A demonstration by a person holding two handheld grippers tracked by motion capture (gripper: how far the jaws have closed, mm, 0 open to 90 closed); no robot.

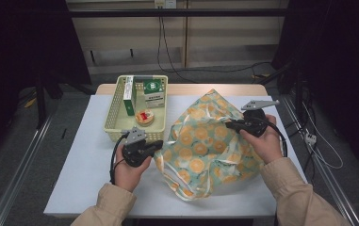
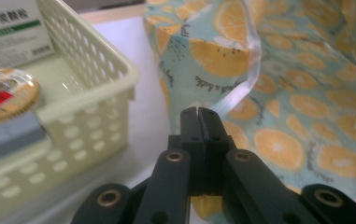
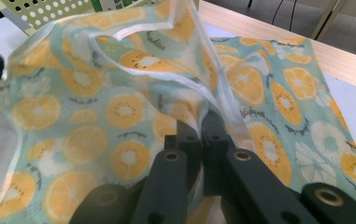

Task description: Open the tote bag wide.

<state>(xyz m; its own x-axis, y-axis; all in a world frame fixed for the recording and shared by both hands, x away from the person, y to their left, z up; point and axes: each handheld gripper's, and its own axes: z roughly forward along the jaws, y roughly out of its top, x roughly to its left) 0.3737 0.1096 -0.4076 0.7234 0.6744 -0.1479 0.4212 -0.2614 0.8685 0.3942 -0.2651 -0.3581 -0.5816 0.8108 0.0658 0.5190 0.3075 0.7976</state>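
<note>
Behind left gripper [image 2: 199,114]: bag [image 2: 278,93] edge, half-hidden.

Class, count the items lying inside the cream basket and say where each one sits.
3. A tall green-and-white box stands along the basket's left wall, a white box with a green logo at the far end, a round tin near the front. More may be hidden.
</note>
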